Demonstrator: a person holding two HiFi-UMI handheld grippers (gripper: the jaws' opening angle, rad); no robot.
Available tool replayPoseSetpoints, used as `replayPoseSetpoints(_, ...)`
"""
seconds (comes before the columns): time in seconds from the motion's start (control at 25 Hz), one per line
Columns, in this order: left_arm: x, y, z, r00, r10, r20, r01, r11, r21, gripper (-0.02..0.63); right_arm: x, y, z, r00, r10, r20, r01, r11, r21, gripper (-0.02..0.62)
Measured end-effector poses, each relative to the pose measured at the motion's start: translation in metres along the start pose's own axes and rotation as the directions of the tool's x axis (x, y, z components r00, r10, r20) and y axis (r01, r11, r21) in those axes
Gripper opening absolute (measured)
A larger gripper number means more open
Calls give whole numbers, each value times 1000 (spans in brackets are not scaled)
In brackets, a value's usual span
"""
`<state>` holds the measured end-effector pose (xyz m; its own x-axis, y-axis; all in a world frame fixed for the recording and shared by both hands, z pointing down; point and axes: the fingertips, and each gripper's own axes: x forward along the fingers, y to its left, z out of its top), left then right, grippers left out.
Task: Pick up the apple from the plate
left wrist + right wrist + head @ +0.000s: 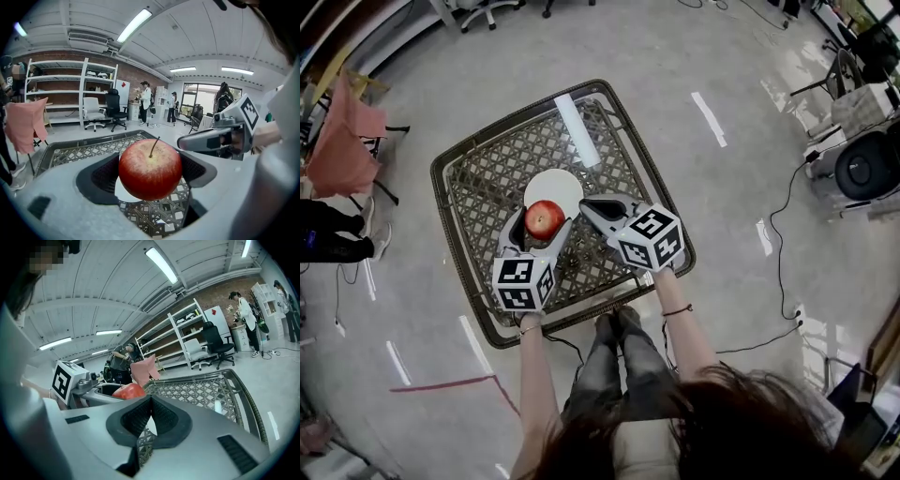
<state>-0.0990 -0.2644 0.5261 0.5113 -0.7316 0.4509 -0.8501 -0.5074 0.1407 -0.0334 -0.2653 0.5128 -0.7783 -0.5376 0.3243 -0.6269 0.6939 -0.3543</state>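
Clamping the apple (pixel 150 171) at its widest for a secure hold, the left gripper (pixel 543 225) apparently clears the plate (pixel 564 187); the right gripper (pixel 151 411) idles, fingers clenched.

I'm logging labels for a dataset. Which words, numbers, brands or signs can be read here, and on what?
No readable text anywhere.
Cube on the left gripper, cube on the right gripper: square marker patterns only, no letters or digits.
Red sheet on the white cabinet: too small to read.
Apple, plate: no label visible.
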Motion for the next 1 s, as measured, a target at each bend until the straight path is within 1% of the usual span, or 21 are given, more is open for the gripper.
replayPoseSetpoints(0.24,-12,-4,9,1000,7,13,-7,1000,1,411,-5,12,5,1000,14,1,-14,1000,-6,9)
replayPoseSetpoints(0.64,-50,-24,19,999,19,33,-18,1000,-15,411,-32,37,14,1000,16,24,-16,1000,2,9)
replayPoseSetpoints(1.0,-73,-46,34,996,3,85,-1,1000,-29,411,-52,55,17,999,32,40,-31,999,-16,9)
